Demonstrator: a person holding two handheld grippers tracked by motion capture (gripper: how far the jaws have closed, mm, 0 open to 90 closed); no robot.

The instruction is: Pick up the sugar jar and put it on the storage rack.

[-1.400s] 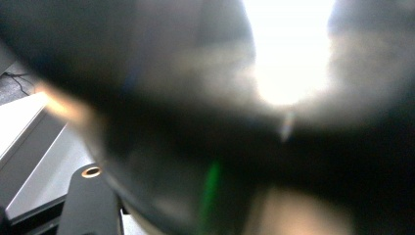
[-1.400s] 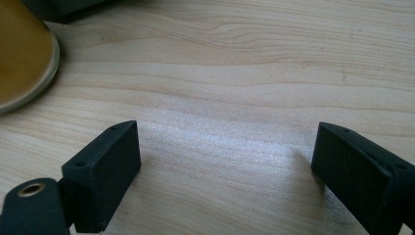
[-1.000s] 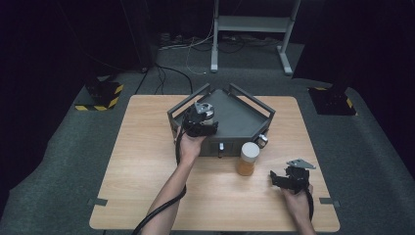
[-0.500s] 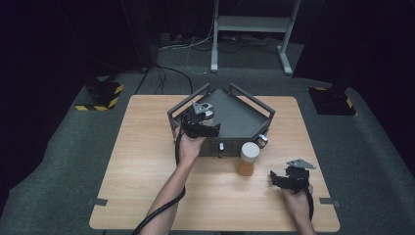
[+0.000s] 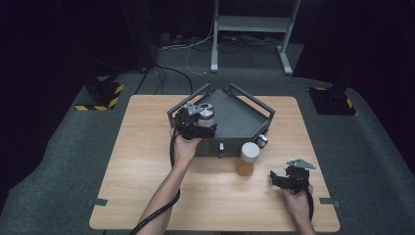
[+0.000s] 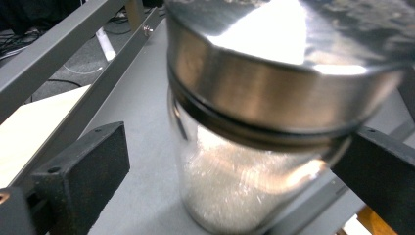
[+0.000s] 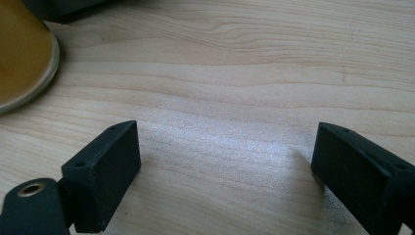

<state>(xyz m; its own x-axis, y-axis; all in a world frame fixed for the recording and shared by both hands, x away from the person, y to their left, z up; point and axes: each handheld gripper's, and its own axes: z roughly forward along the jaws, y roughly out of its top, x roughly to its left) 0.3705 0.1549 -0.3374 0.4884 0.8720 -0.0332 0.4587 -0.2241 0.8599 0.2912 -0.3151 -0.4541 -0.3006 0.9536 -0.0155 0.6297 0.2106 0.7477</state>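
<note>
While the jar is being handled at the tray, the scene is labelled as follows.

Step in hand: a glass jar (image 6: 254, 147) with a metal lid (image 5: 206, 108) is judged to be at the point of being set down in, or picked up from, the grey tray (image 5: 240, 120); which of the two cannot be told.

Jar position: the jar is seen standing on the tray floor at the tray's left corner, close behind the left rail (image 6: 63, 44).

Left gripper (image 5: 195, 122): it is held at the tray's left corner with the jar between its jaws; in the left gripper view a gap is seen between the left jaw and the glass, so the jaws are read as spread about the jar rather than clamped on it.

Right gripper (image 5: 289, 178): it is rested near the table's front right corner, jaws spread wide over bare wood (image 7: 235, 98), nothing held.

Other object: an amber jar with a pale lid (image 5: 248, 157) is stood on the table (image 5: 147, 147) just in front of the tray's front edge, between the two grippers.

Next move: if placement is intended, a straight withdrawal of the left gripper is called for, so that the jar is not tipped; if pickup, the jaws must be closed below the lid.
</note>
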